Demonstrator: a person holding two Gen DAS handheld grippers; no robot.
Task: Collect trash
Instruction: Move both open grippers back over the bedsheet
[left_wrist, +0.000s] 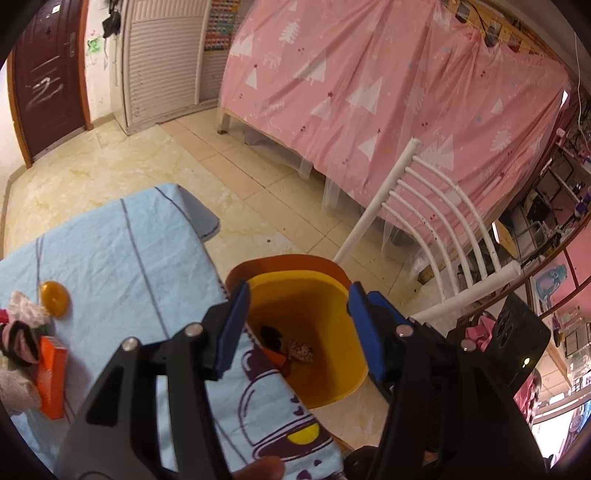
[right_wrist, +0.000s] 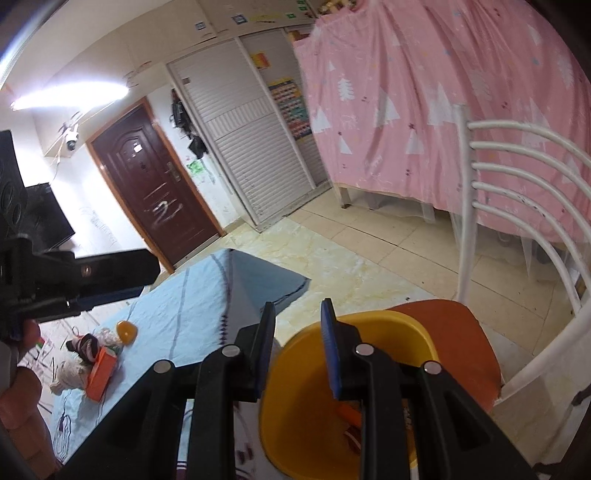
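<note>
My left gripper (left_wrist: 297, 295) hangs open above a yellow bin (left_wrist: 332, 369) that stands on an orange chair seat (left_wrist: 288, 262); nothing is between its blue pads. In the bin lie a crumpled patterned wrapper (left_wrist: 301, 349), a dark scrap (left_wrist: 271, 334) and an orange piece (left_wrist: 275, 356). My right gripper (right_wrist: 297, 306) is over the near rim of the same bin (right_wrist: 295, 406), its pads close together with nothing pinched. On the blue tablecloth (left_wrist: 110, 258) rest a yellow-orange lid (left_wrist: 54, 298), an orange box (left_wrist: 51, 373) and crumpled scraps (left_wrist: 22, 332).
The white slatted chair back (left_wrist: 443, 221) rises right of the bin. A bed behind a pink curtain (left_wrist: 369, 92) fills the far side. Tiled floor (left_wrist: 110, 166) runs to a brown door (left_wrist: 48, 81). The table corner (right_wrist: 266, 280) is close to the bin.
</note>
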